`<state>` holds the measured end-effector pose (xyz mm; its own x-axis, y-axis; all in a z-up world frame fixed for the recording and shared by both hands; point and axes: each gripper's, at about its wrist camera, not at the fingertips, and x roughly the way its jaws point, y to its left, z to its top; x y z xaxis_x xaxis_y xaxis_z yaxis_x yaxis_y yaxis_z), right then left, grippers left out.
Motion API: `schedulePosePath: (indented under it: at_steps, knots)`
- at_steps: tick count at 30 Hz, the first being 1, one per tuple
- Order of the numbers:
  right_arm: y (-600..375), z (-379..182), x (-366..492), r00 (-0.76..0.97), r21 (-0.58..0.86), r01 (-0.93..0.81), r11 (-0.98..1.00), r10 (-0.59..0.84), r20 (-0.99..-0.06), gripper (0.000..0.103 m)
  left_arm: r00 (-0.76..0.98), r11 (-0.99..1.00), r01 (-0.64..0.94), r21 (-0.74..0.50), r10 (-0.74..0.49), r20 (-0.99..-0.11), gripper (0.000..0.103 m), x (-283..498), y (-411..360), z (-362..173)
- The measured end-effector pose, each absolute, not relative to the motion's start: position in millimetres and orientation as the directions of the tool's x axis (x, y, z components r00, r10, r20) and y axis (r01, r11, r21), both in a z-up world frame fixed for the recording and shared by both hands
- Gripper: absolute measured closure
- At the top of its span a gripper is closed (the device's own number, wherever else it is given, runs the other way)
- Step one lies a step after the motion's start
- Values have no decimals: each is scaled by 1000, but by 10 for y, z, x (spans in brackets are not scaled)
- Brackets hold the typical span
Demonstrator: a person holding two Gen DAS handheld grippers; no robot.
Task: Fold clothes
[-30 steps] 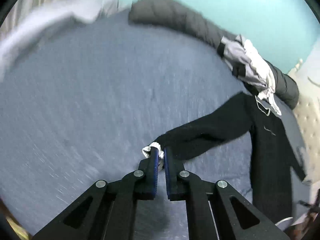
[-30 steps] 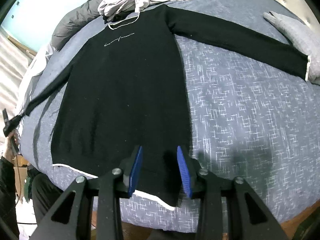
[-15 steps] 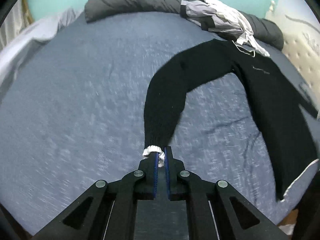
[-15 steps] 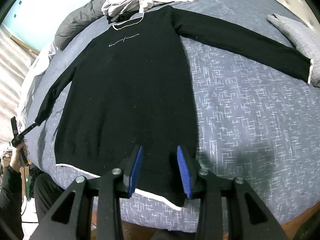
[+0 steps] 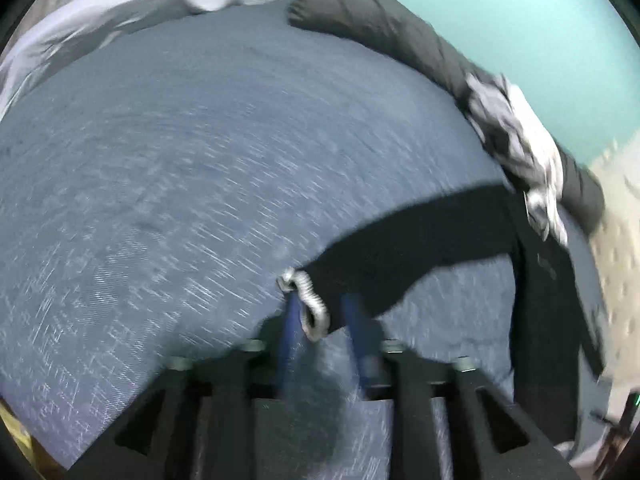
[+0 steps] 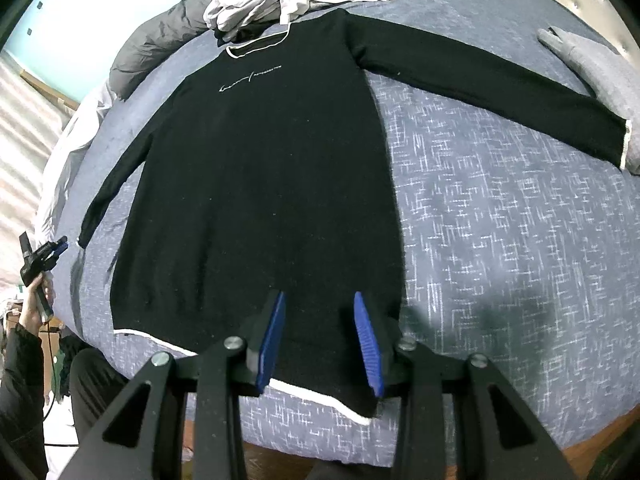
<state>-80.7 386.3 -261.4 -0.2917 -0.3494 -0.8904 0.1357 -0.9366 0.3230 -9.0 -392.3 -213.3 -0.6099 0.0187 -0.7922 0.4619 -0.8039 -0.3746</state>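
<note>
Opening now, our left tongs [image 5: 320, 316] have the white sleeve cuff [image 5: 310, 304] loose between them. Our right tongs [image 6: 320, 340] hang apart, empty, above the black sweater's [image 6: 260, 168] hem, spread flat on the bed [image 6: 500, 220].

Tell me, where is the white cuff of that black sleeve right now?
In the left wrist view the cuff lies low at centre on the blue bedspread, between the opening jaws of the left hand-held gripper.

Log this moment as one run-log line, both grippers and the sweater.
left gripper: opening, white cuff between fingers | right gripper: open, over hem | black sweater: flat on bed
</note>
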Motion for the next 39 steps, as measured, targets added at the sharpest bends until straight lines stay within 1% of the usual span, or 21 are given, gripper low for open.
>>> schedulePosePath:
  at_steps: [3, 7, 12, 15, 19, 20, 21, 22, 25, 29, 32, 39]
  knots:
    - [3846, -2604, -822, -292, 318, 139, -938, -345, -892, 67, -621, -774, 463, -432, 65, -781, 60, -110, -3975, -2216]
    - [3797, -2606, -825, -284, 309, 149, -939, -340, -896, 67, -619, -764, 463, -451, 85, -780, 60, -178, -3940, -2332]
    - [3760, -2609, -824, -282, 301, 153, -941, -334, -900, 67, -602, -728, 505, -463, 87, -794, 60, -290, -4008, -2517]
    - [3756, -2598, -819, -282, 294, 155, -943, -328, -902, 67, -609, -716, 514, -472, 82, -789, 60, -349, -4073, -2597]
    - [3768, -2592, -825, -281, 279, 150, -948, -311, -908, 67, -619, -690, 515, -509, 111, -777, 61, -411, -4160, -2705]
    - [3771, -2592, -831, -282, 278, 148, -949, -310, -908, 67, -622, -690, 513, -511, 111, -775, 67, -418, -4178, -2714]
    - [3768, -2588, -835, -284, 278, 149, -949, -311, -907, 67, -625, -692, 511, -510, 108, -773, 88, -423, -4194, -2721]
    - [3764, -2583, -840, -286, 278, 150, -949, -311, -907, 67, -627, -697, 508, -506, 103, -772, 97, -427, -4209, -2711]
    - [3732, -2578, -859, -287, 270, 157, -950, -305, -908, 67, -634, -720, 495, -486, 84, -769, 97, -433, -4248, -2619]
    - [3688, -2589, -889, -281, 260, 167, -951, -299, -912, 67, -657, -748, 483, -455, 34, -753, 98, -442, -4380, -2365]
    - [3658, -2590, -891, -283, 258, 170, -951, -298, -912, 67, -650, -762, 490, -424, 5, -760, 98, -502, -4538, -2213]
    - [3608, -2629, -882, -273, 237, 173, -956, -278, -921, 67, -642, -753, 513, -413, -17, -766, 98, -591, -4773, -2159]
